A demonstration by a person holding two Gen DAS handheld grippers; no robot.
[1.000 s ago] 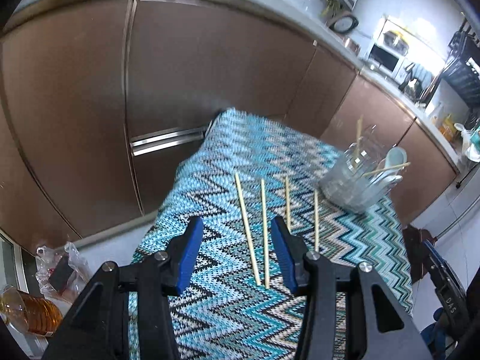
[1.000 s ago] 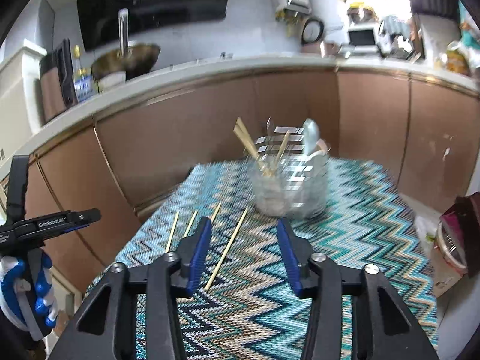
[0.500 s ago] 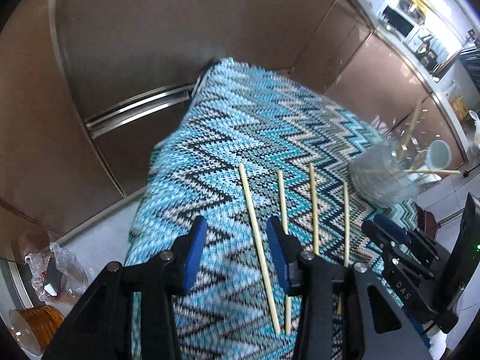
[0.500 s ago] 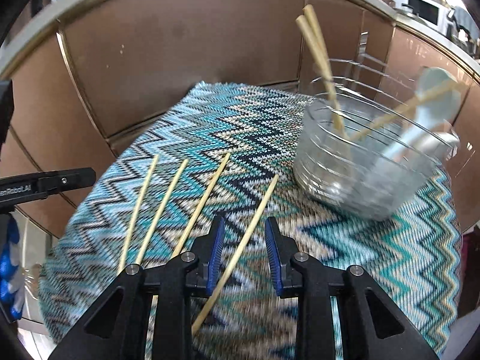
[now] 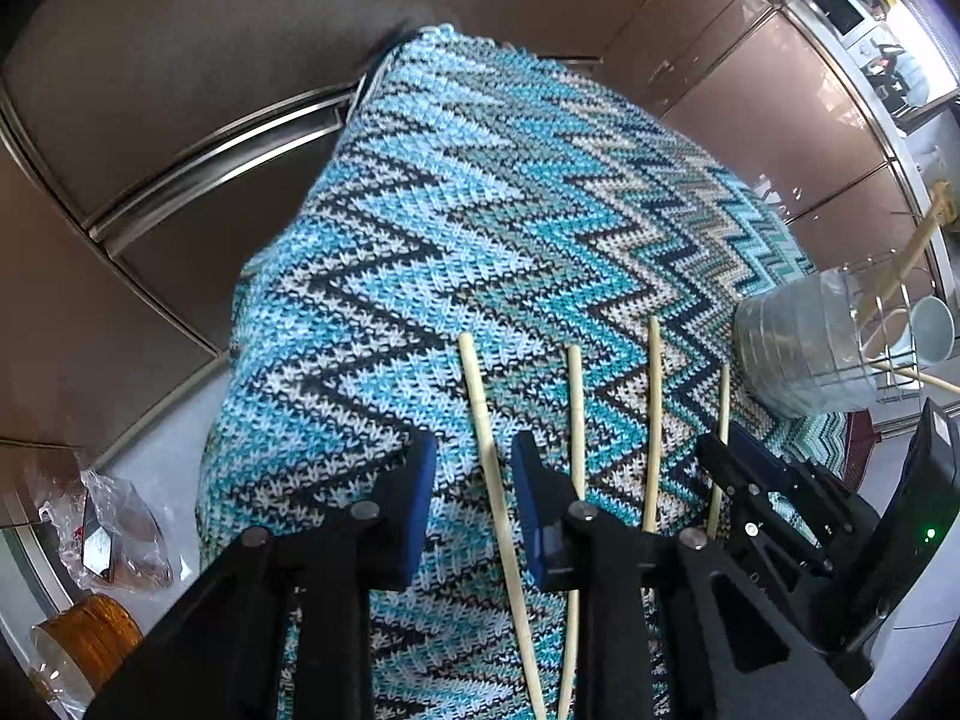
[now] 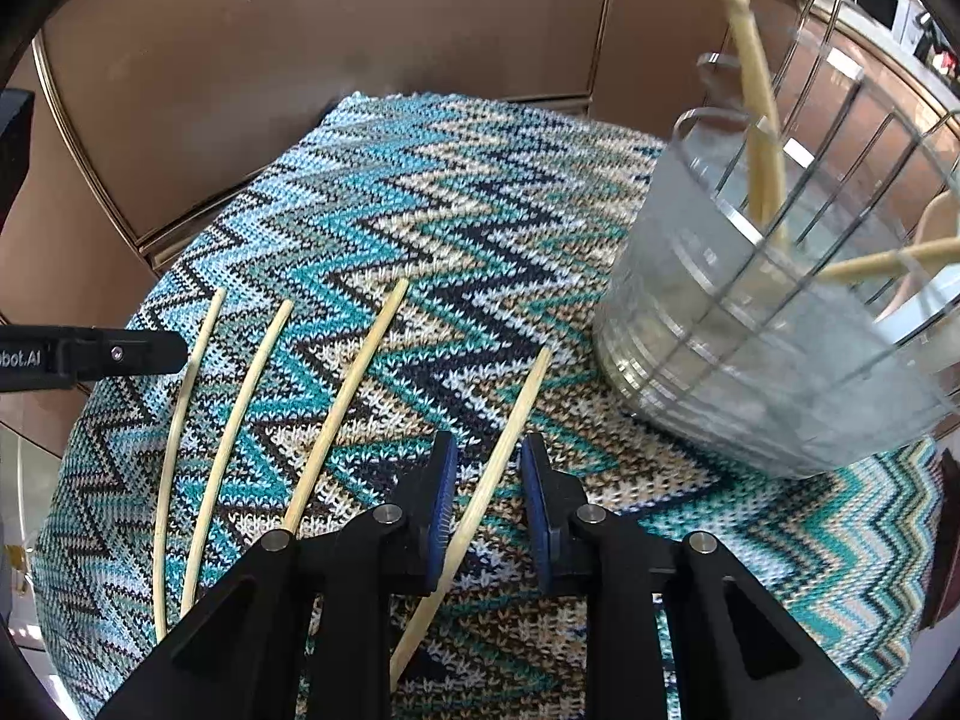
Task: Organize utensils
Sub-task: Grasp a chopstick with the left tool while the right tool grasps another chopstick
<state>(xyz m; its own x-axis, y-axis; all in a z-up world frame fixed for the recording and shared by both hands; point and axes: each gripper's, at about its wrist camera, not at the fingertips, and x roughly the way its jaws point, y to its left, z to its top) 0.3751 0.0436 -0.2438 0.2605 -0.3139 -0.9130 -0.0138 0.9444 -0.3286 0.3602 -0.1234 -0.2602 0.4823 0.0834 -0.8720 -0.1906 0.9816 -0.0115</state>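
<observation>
Spread over the table: a knitted zigzag cloth in blue, teal, black and cream (image 5: 480, 228), coarse-stitched and draped over the far edge at 12 o'clock. On it, four slim pale wooden chopsticks (image 6: 354, 396) lying side by side, apart from one another, round-tipped and running roughly 6 to 12 o'clock. At 2 to 3 o'clock in the right wrist view, standing on the cloth: a round clear ribbed holder with a wire rack rim (image 6: 750, 360), with more wooden chopsticks (image 6: 756, 120) leaning inside and a pale rounded spoon-like piece, blurred. Low over the cloth, left gripper (image 5: 471, 495), blue-padded jaws parted, straddling the leftmost chopstick (image 5: 486, 456) without touching. Right gripper (image 6: 485, 507) likewise parted, pads either side of the rightmost chopstick (image 6: 510, 420), not yet clamped.
</observation>
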